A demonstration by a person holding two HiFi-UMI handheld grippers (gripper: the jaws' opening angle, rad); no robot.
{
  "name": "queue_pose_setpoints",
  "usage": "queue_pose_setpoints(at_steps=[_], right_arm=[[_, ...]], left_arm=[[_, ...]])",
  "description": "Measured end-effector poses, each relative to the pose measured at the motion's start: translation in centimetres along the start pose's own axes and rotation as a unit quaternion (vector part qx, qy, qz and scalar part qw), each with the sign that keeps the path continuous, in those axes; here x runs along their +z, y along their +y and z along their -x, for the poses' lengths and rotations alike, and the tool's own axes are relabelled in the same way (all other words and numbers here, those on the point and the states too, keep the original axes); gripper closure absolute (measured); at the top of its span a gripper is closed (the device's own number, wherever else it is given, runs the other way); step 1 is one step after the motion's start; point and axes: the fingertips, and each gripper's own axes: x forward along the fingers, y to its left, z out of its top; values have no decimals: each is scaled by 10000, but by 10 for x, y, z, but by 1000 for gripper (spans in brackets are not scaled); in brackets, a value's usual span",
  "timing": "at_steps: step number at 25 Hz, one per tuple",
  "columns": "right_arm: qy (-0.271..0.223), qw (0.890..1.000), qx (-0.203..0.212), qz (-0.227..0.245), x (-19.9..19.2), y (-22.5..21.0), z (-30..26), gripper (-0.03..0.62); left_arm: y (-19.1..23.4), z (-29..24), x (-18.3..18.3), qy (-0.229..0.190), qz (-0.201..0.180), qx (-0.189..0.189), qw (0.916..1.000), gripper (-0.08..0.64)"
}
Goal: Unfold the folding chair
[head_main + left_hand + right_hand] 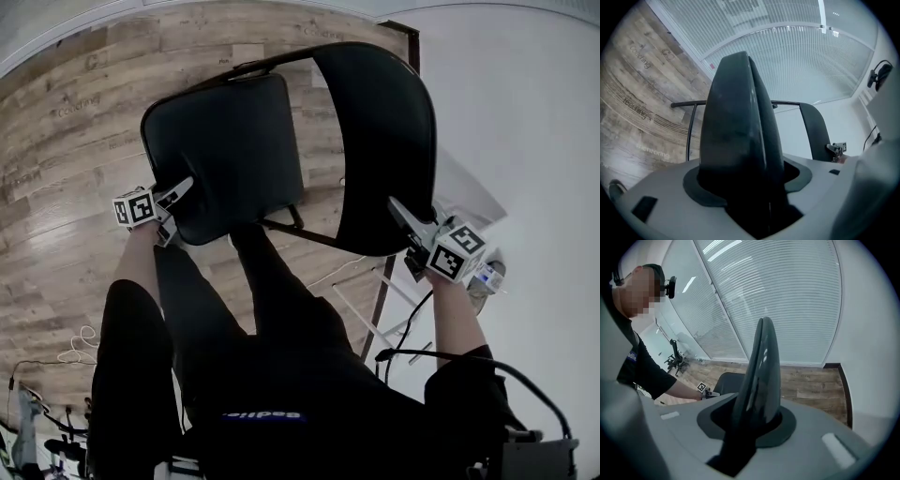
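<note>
A black folding chair stands on the wood floor, its padded seat [230, 150] on the left and its curved backrest [389, 141] on the right. My left gripper [176, 211] is at the seat's near left corner, jaws open around the edge, and the seat [736, 131] fills its view edge-on. My right gripper [405, 225] is shut on the backrest's near lower edge, and the backrest [759, 376] rises as a thin dark blade between its jaws. The right gripper view also shows the seat [724, 380] and the left gripper [705, 391] beyond it.
The person's dark-clothed legs [225, 319] stand just behind the chair. A white wall [525, 122] runs along the right, with a white rack [394, 314] at its foot. Loose cables [80, 352] lie on the floor [66, 150] at lower left. Blinds [787, 296] cover a glass wall.
</note>
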Motion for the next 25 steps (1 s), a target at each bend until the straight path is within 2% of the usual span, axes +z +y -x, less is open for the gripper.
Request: queue_pose_setpoints(at_steps=[5,14,17,21,25], right_arm=[[-44,9999,119,-84,-6,-2,-15,500],[-166,9993,292,-156,-12,-4,-25,500],[-145,9996,217,-137,-13,-3,-26,499],[-151,9997,166,-124,-15,-2,-25,499],[-145,9998,73,-113,-13,-5,-25,499]], left_arm=[[24,9,5,-22,-47,-7,10000,255],[35,8,6,-60,-27,-506,9987,250],[36,13,11,-175,-124,-111,9997,230],[47,33,12,-325,-232,885,9953,136],[36,58,13,-405,-213,1218,9915,135]])
